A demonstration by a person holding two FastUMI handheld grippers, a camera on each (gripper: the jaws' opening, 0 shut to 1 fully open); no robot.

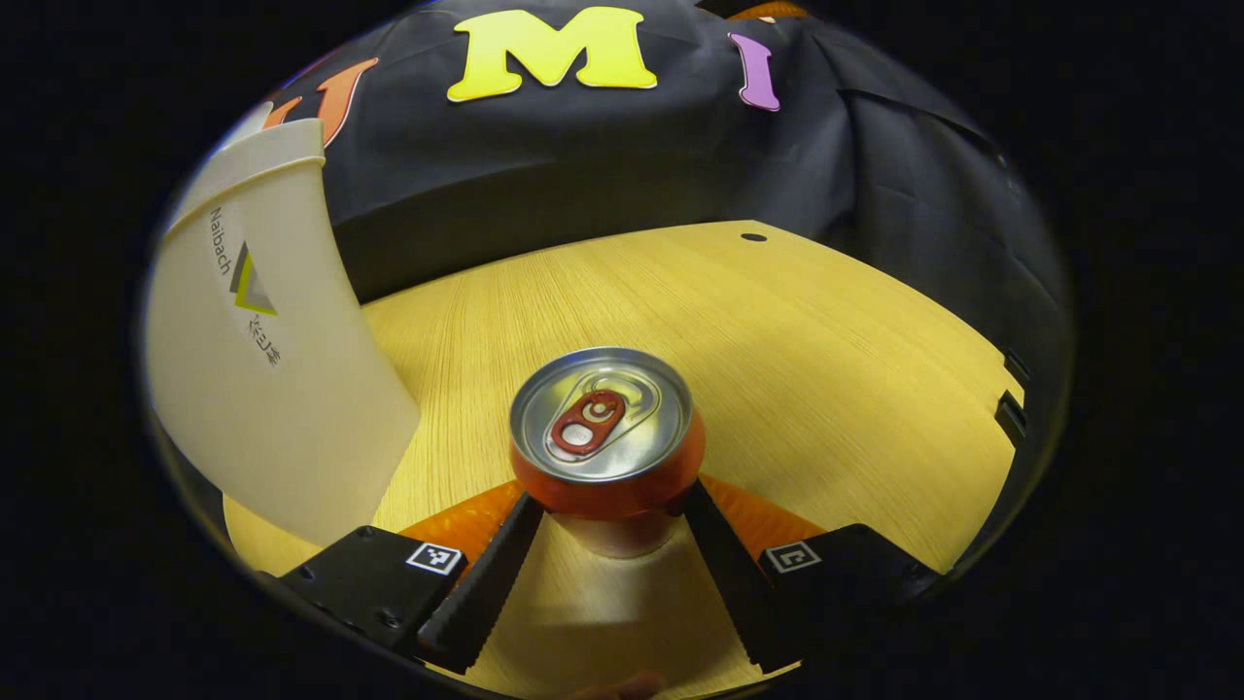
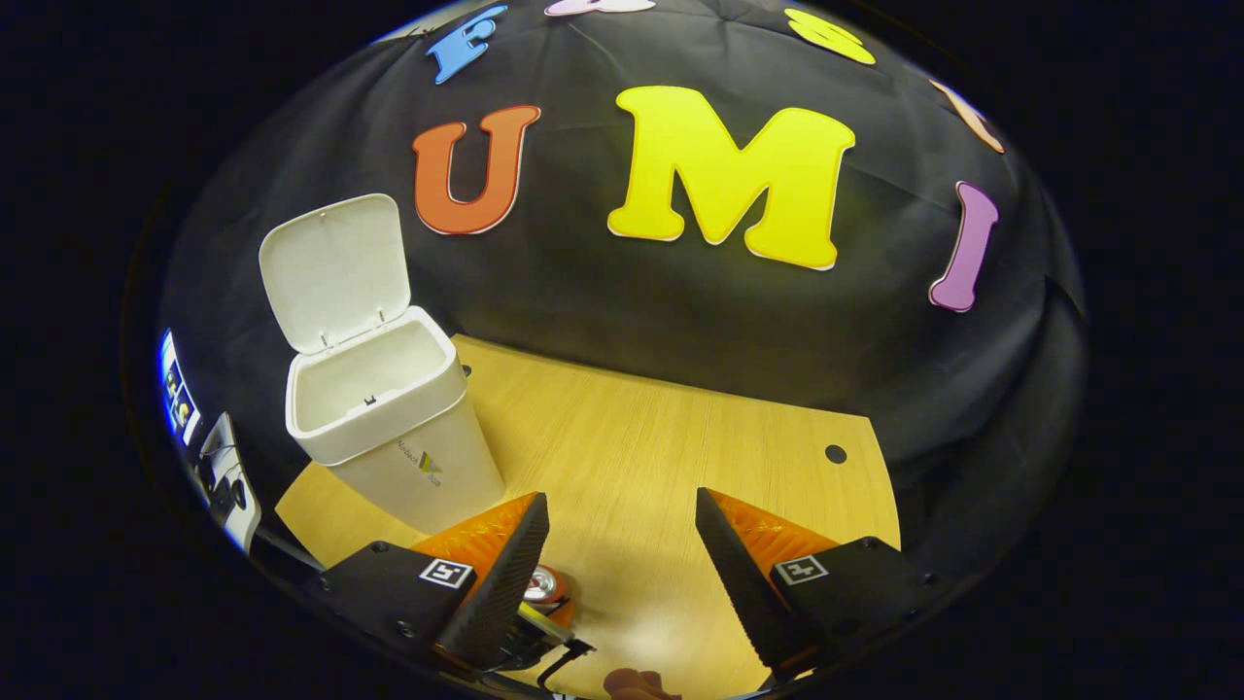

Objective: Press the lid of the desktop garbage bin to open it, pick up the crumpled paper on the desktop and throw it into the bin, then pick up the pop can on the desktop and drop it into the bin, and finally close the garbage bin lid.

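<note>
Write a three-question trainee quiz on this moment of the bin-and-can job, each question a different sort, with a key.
1. True or false: the lid of the bin stands open.
2. What sits between the left gripper fingers?
A. crumpled paper
B. pop can
C. nothing
3. Fill in: in the left gripper view the can stands ___ on the table, pull tab facing up.

Key
1. True; the lid is tipped back and the white inside shows.
2. B; a finger lies along each side of the can.
3. Upright.
</note>
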